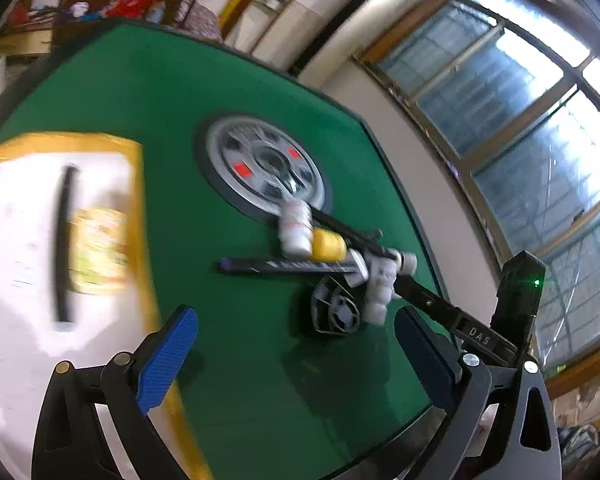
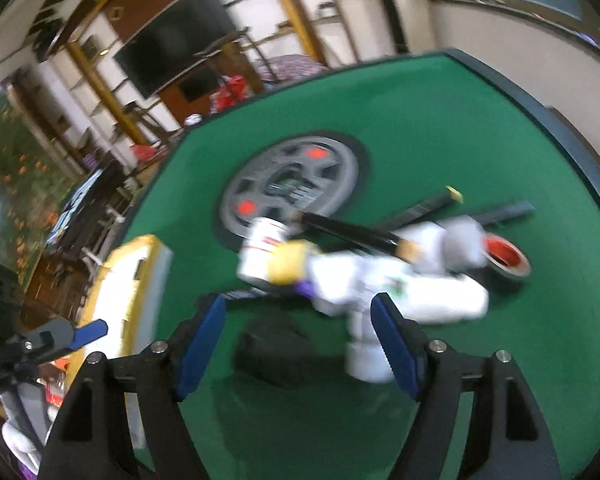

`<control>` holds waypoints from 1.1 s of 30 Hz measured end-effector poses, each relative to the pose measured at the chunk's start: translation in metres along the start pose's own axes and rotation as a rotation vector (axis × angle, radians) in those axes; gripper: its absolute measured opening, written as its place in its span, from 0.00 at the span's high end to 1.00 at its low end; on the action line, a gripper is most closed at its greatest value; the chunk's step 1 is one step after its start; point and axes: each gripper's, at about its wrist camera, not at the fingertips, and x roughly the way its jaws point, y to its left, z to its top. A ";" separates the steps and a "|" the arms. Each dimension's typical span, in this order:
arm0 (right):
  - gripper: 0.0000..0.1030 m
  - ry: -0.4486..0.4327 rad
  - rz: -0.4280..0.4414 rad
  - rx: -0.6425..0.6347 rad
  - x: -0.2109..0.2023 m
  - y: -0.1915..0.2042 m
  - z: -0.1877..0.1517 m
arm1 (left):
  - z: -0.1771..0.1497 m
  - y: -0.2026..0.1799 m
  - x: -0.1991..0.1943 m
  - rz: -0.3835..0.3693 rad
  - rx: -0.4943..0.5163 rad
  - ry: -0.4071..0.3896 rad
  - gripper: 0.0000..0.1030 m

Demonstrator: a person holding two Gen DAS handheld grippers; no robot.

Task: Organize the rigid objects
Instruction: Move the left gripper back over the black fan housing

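The rigid objects lie in one cluster on the green table [image 1: 228, 92], at about 4 o'clock from the grey wheel [image 1: 265, 168], which lies flat near the centre. The cluster comprises a white bottle [image 1: 296, 228] touching the wheel's rim, a yellow cylinder [image 1: 329, 245] just beside it, white pipe fittings [image 1: 382, 280], a long black rod [image 1: 352, 236] running diagonally across them, a flat dark strip [image 1: 284, 267] and a black fan-like part [image 1: 336, 312]. In the right wrist view a red-lined tape roll [image 2: 504, 258] sits at 3 o'clock of the cluster. Motion blur hides finer detail.

At 9 o'clock in the left wrist view, a white tray with a yellow rim [image 1: 136, 200] holds a black curved strip [image 1: 64, 244] and a yellow printed packet [image 1: 98, 250].

Open green surface extends from the cluster toward 6 o'clock. The table's dark edge runs close to the cluster at 3 o'clock.

The left gripper [image 1: 296, 356] has its blue-padded fingers [image 1: 168, 356] spread wide, with nothing between them. The right gripper [image 2: 300, 344] has its fingers partly spread; a white fitting [image 2: 366, 360] lies close to the right-hand pad, contact not discernible.
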 end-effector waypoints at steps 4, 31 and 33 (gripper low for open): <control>0.28 -0.003 0.007 0.070 -0.004 -0.033 -0.013 | -0.010 -0.022 0.031 0.033 0.043 0.069 0.03; 0.28 -0.081 0.110 0.210 -0.002 -0.089 -0.034 | -0.027 -0.078 0.139 0.297 0.240 0.051 0.05; 0.28 -0.075 0.104 0.208 -0.001 -0.089 -0.035 | -0.030 -0.080 0.140 0.310 0.257 0.045 0.05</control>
